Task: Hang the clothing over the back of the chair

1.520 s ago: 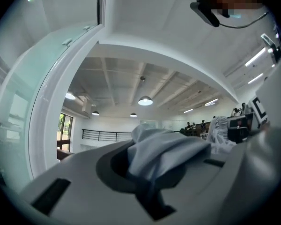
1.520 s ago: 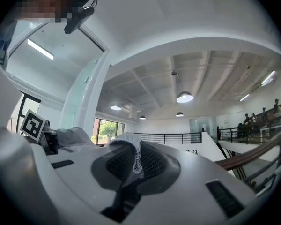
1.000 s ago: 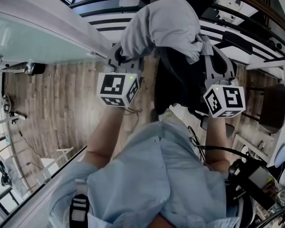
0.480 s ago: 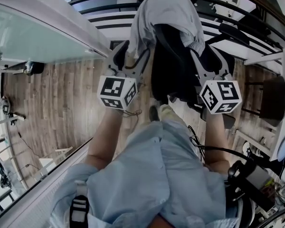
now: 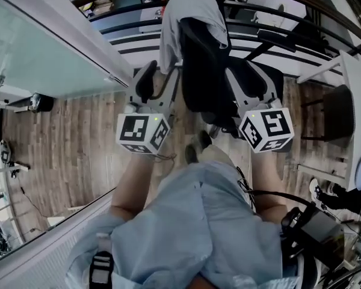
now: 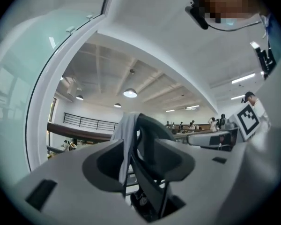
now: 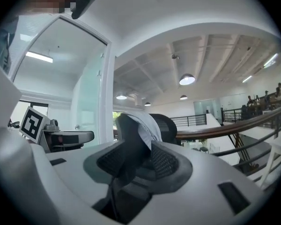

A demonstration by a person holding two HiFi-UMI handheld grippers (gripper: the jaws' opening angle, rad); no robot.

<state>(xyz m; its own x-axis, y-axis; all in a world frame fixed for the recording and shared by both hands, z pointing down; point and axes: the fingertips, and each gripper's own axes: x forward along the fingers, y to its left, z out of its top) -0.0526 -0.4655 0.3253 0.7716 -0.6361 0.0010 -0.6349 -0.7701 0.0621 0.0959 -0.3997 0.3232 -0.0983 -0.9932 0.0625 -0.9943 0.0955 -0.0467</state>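
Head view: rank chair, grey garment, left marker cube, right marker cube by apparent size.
1. chair
2. grey garment, partly hidden by the chair
3. left marker cube and right marker cube: look alike, so unranked; nearness to the camera inflates both.

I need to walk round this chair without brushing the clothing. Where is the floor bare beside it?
Bare wood floor lies left of the chair, between it and the glass partition. Right of the chair it is crowded: a dark seat and a white table edge stand close.
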